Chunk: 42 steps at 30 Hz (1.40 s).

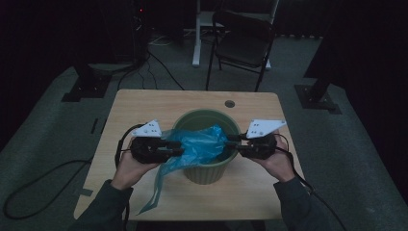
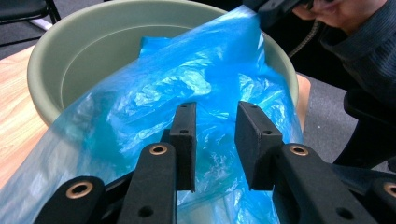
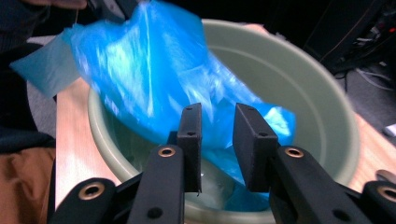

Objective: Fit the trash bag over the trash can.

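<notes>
Blue bag (image 1: 199, 147) | draped over green bucket (image 1: 206, 173) | both claws parted, gripping nothing | no writing

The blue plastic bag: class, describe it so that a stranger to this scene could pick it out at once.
On the light wooden table stands a round pale green plastic bin. The thin, crinkled blue plastic bag lies across the bin's mouth, one end trailing down onto the tabletop. It is the only bright blue, translucent thing there.

Your light wooden tabletop (image 1: 144, 103) carries a green plastic bin (image 1: 206, 171) near its middle; the blue plastic bag (image 1: 156, 185) trails from it onto the wood
</notes>
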Motion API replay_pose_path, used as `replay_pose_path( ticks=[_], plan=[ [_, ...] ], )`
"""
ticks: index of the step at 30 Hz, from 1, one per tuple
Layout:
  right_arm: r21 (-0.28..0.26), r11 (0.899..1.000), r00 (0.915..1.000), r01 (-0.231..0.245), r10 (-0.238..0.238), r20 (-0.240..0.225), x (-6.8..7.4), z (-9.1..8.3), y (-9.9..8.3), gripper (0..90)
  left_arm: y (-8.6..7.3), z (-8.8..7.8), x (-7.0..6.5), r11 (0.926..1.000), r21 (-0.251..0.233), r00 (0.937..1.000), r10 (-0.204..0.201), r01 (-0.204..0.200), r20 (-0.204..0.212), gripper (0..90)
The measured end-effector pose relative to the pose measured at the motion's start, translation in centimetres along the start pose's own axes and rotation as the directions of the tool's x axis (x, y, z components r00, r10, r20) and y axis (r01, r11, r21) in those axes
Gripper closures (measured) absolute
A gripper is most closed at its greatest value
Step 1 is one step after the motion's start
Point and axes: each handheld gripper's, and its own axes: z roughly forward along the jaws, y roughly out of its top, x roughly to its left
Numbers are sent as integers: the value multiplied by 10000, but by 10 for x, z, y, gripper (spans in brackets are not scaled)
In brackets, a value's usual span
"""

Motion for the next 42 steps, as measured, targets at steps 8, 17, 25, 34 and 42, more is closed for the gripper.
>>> replay_pose_path(
  ticks=[8, 17, 25, 34, 42],
  plan=[
    [-377, 9992, 9999, -128, 130, 47, 3, -15, 1, 688, 2, 2, -1, 9999, -70, 9999, 93, -93, -72, 701],
    [-318, 9993, 9969, 180, -204, -759, 21, 0, 10, 686, 4, 4, -4, 9997, -196, 9999, 132, -133, -60, 714],
    [-414, 9989, 9895, 219, -276, -1422, 32, 20, 17, 673, 6, 7, -7, 9994, -272, 9998, 212, -211, 26, 715],
    [-377, 9990, 9807, 236, -304, -1931, 38, 36, 23, 647, 7, 9, -9, 9989, -368, 9995, 295, -290, 134, 760],
    [86, 9979, 9808, 638, -611, -1851, 41, 43, 20, 892, 6, -1, -11, 9975, -577, 9992, 411, -411, -19, 823]
  ],
)
